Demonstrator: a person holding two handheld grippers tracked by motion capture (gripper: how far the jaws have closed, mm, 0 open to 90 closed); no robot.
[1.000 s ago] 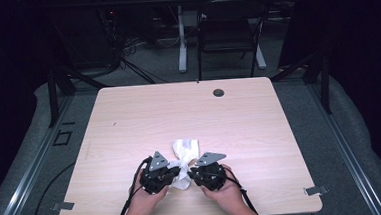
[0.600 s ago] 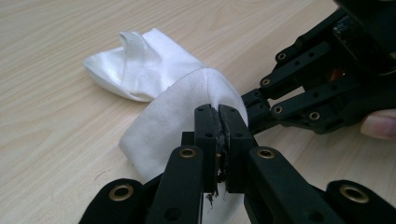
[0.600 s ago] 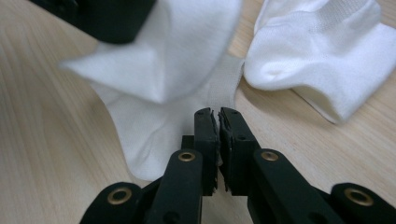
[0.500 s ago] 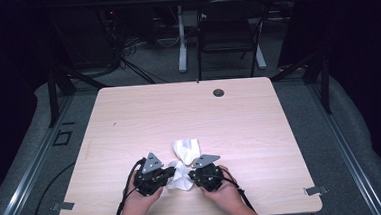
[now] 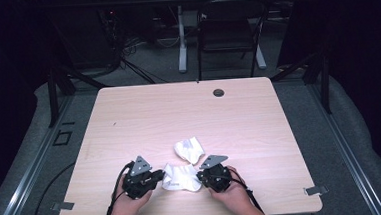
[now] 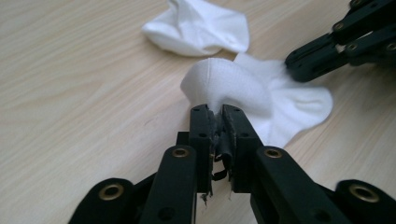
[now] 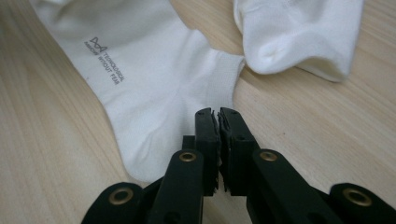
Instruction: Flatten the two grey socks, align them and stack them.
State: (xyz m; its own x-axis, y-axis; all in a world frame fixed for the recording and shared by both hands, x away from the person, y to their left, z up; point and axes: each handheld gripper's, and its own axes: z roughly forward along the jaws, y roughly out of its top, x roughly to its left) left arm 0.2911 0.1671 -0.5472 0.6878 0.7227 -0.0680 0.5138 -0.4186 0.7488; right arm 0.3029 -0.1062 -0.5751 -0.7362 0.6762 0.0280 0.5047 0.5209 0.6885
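Two white cotton socks lie on my light wooden surface (image 5: 144, 120): my left gripper (image 6: 217, 114) pinches the nearer sock (image 6: 243, 88); my right gripper (image 7: 218, 116), closed, pins its edge. The second sock (image 5: 189, 150) beyond awaits pairing.

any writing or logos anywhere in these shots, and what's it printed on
White sock held between the grippers: a small bow-like logo with two lines of grey print beside it, seen in the right gripper view. The second seems to read "WITHOUT FEAR"; the first is too blurred to read.
Other sock: no print seen.
Table: no writing.
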